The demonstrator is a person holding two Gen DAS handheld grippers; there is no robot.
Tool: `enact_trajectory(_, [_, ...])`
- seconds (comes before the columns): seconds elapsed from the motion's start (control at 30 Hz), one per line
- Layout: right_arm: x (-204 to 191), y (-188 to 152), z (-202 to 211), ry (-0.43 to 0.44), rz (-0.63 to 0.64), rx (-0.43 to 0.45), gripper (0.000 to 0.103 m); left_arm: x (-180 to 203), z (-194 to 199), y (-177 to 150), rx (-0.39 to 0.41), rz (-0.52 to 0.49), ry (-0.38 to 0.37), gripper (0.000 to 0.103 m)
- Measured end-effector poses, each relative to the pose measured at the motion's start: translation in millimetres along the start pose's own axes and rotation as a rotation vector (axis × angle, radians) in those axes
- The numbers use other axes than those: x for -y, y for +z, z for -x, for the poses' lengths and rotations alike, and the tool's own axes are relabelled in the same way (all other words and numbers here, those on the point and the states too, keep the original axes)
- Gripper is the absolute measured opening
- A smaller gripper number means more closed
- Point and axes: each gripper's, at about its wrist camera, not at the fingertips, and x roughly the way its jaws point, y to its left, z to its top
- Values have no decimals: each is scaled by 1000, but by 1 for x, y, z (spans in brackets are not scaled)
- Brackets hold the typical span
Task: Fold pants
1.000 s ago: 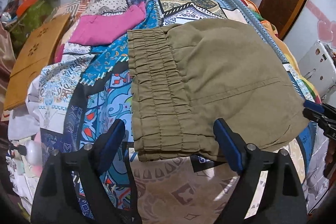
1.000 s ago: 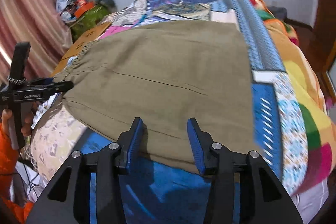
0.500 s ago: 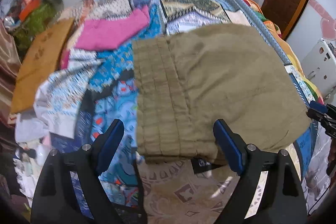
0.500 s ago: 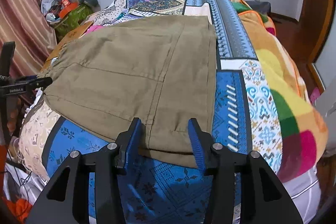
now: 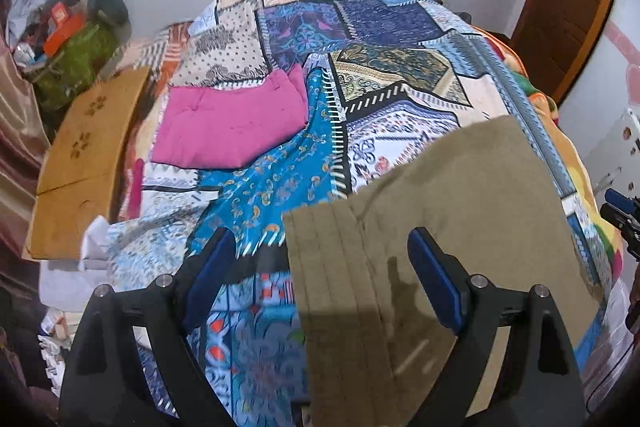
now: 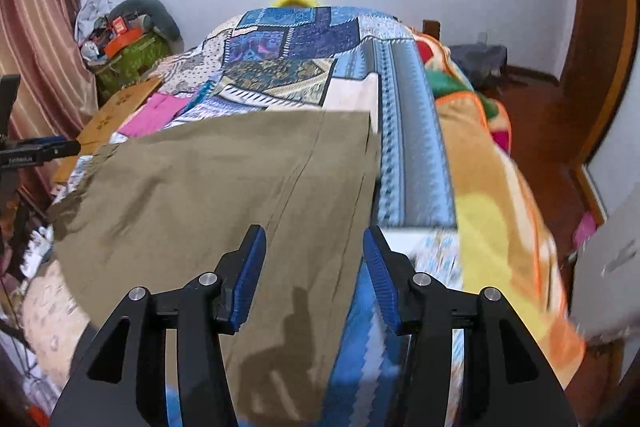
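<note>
Pants [image 5: 460, 227] of olive-khaki cloth are seen in the left wrist view lying on the patterned bedspread [image 5: 360, 67] of the bed, near its front edge. The gathered waistband [image 5: 332, 267] is turned toward the left side, and the cloth is spread flat away to the right. The left tongs [image 5: 320, 279] are held wide apart above the waistband end; nothing is pinched between the blue pads, and whether the lower cloth is touched cannot be told. A folded pink garment [image 5: 232, 123] is seen further back on the bed, well apart from the pants, and a brown cardboard piece [image 5: 84, 163] lies at the left edge. The tip of the other tool is glimpsed at the far right margin.

In the right wrist view the pants are shown from their other end, as a compact, roughly rectangular slab with a straight right-hand edge and seam lines running toward the camera. The right tongs [image 6: 314, 277] are also held apart, moderately wide, over the near right portion of the cloth, with nothing gripped. An orange and yellow blanket [image 6: 500, 195] lies beside the bedspread on the right.

Judged from the short, layered outline, at least one fold appears to be done already and the cloth is released. What remains is probably a further fold to halve the bundle, or only a final smoothing; which of these cannot be settled from the pictures.
</note>
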Motion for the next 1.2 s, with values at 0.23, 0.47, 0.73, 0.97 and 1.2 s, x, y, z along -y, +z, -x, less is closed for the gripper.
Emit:
enact_trajectory(0.23, [16, 40, -46, -13, 46, 10, 47, -7, -47, 16, -57, 13, 8, 88])
enact_trajectory(0.47, [43, 73, -115, -4, 4, -37, 47, -10, -78, 17, -89, 7, -6, 89])
enact_trajectory(0.73, [54, 88, -173, 19, -21, -126, 24, -20, -89, 13, -73, 61, -20, 89])
enact_trajectory(0.97, [47, 79, -181, -50, 43, -138, 16, -29, -96, 9, -69, 148, 5, 89])
enact_trajectory(1.2, [38, 90, -170, -108, 86, -198, 17, -35, -64, 13, -39, 203, 20, 88])
